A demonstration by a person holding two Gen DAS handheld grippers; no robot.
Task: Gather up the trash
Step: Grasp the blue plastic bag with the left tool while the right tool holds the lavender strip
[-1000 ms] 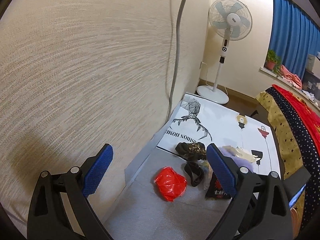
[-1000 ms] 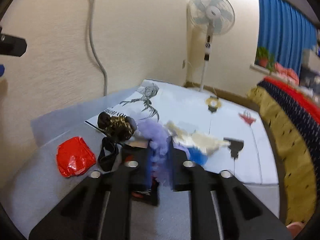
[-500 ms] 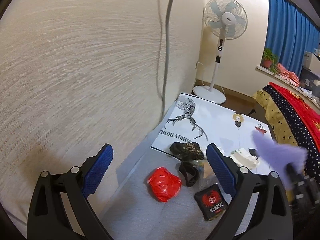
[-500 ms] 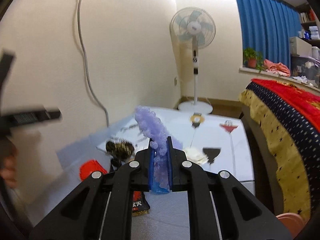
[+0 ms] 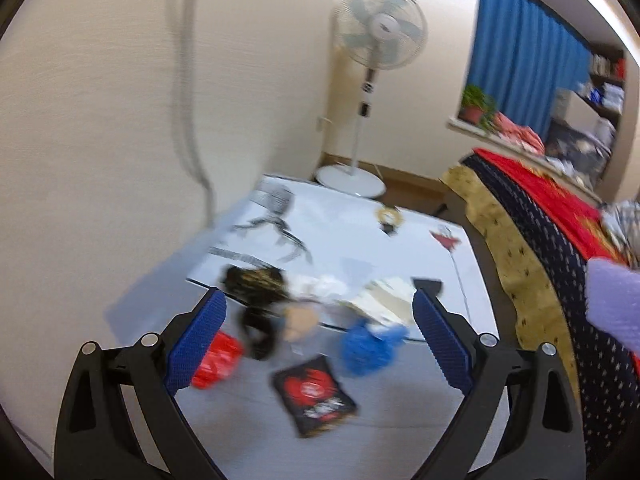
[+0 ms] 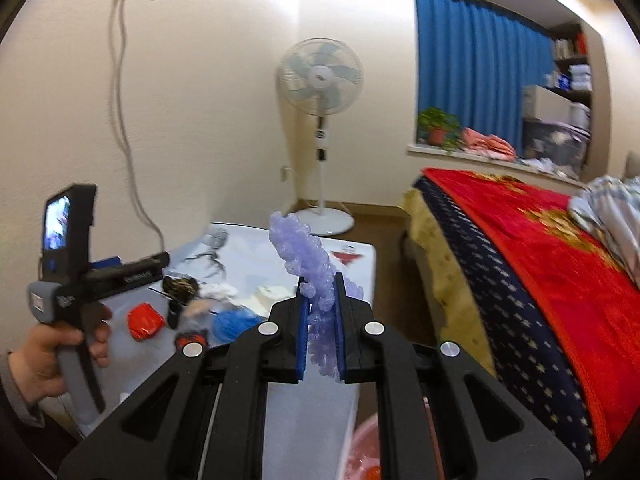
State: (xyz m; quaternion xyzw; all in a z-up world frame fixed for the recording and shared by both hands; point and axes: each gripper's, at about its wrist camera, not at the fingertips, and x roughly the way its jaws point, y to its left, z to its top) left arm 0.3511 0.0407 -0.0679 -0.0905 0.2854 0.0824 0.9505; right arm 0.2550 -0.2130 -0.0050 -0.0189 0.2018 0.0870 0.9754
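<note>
My right gripper [image 6: 320, 308] is shut on a strip of purple bubble wrap [image 6: 308, 256] and holds it high above the table; the wrap also shows at the right edge of the left wrist view [image 5: 612, 304]. My left gripper [image 5: 316, 340] is open and empty above the trash pile. On the table lie a red crumpled bag [image 5: 216, 364], a black and red snack packet [image 5: 314, 394], a blue crumpled bag [image 5: 370, 344], a black band [image 5: 256, 330], a dark gold wrapper [image 5: 252, 282] and white paper scraps [image 5: 380, 300].
A low table [image 5: 400, 412] stands against a cream wall with a hanging cable [image 6: 124, 128]. A standing fan [image 6: 320, 80] is behind it. A bed with a red blanket [image 6: 540, 248] runs along the right. A pink bin rim [image 6: 368, 452] shows below my right gripper.
My right gripper has lifted the purple bubble wrap off the pile and carried it up and to the right. My left gripper has swung right, over the trash; a blue bag now shows.
</note>
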